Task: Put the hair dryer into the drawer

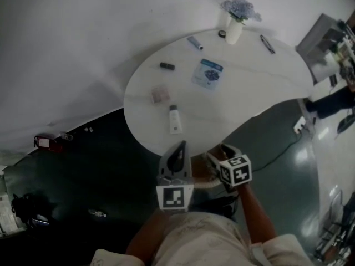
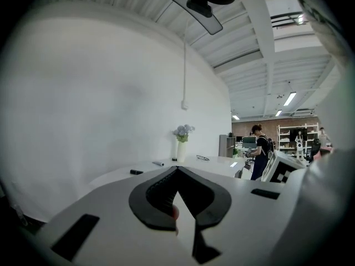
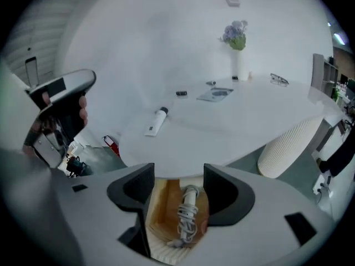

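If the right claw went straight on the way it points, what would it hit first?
Probably the hair dryer, lying in the open drawer between the right claw's parted jaws, though depth is unclear.

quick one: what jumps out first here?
The white hair dryer, cord wrapped round it, lies in the open wooden drawer, framed by the open jaws of the right gripper. Beyond it spreads a white rounded table with a vase of flowers at the far edge. The left gripper is shut.

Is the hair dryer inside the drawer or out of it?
Inside: the right gripper view shows the hair dryer, cord wrapped round it, lying in the open drawer.
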Motion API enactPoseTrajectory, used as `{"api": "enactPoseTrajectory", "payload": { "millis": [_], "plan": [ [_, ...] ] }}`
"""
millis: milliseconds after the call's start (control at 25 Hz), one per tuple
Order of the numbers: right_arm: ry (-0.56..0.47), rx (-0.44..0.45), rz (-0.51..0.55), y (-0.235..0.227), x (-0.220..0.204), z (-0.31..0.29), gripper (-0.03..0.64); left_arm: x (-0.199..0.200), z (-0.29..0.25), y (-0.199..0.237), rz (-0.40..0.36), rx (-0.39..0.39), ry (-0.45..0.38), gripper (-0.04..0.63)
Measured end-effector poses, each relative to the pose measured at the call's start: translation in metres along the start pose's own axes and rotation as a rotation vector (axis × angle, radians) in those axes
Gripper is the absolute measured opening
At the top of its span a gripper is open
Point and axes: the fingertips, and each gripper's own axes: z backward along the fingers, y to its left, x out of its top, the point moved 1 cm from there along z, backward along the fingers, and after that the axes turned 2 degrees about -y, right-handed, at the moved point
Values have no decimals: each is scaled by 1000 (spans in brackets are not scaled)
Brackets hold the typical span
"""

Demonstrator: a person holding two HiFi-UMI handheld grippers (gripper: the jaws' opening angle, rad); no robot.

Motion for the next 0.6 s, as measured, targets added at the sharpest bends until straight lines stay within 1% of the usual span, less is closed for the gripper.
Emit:
{"api": "enactPoseTrajectory", "payload": {
  "millis": [200, 440, 600],
  "plan": [
    [-222, -24, 82, 21, 69, 53, 267, 16, -5, 2, 10, -1, -25, -5],
    [-501, -71, 206, 45, 143, 116, 267, 52, -9, 6, 5, 0, -78, -5],
    [-632, -90, 242, 61, 181, 152, 265, 69, -12, 8, -2, -6, -99, -5]
  ]
}}
